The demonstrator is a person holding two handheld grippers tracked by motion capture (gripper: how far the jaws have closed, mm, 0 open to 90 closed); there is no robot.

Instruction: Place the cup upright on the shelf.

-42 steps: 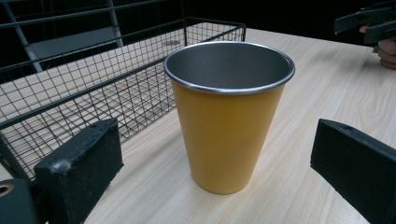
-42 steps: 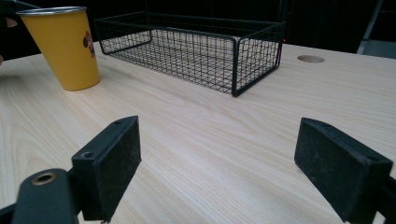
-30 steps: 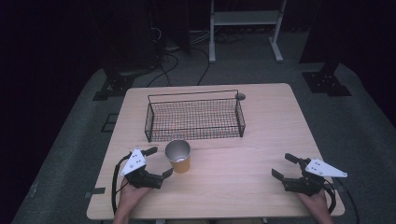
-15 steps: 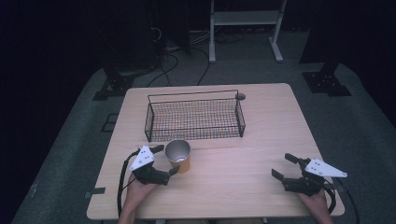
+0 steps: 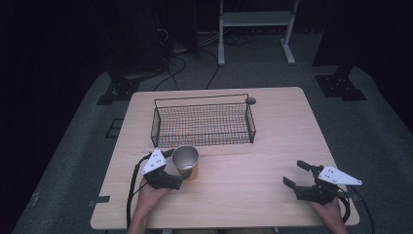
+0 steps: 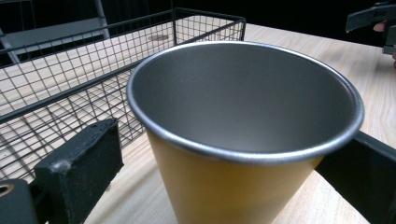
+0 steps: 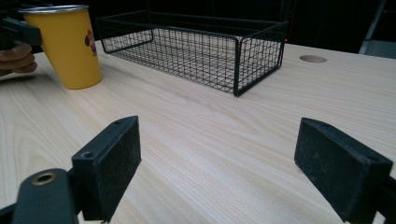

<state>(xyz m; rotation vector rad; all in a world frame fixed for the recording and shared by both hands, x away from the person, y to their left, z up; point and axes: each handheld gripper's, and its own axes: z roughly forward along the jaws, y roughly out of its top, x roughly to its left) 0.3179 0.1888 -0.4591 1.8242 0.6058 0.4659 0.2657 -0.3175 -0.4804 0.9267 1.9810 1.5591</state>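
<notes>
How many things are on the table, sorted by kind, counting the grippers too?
Cups: 1, the yellow cup
Baskets: 1, the wire basket
Grippers: 2, the left gripper and the right gripper
Total: 4

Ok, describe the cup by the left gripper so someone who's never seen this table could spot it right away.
Start at the black wire basket on the wooden table. Just in front of its left end stands the cup, upright, between the open jaws of the left gripper. It is the one yellow thing, tapered, with a steel rim and a grey metal inside.
</notes>
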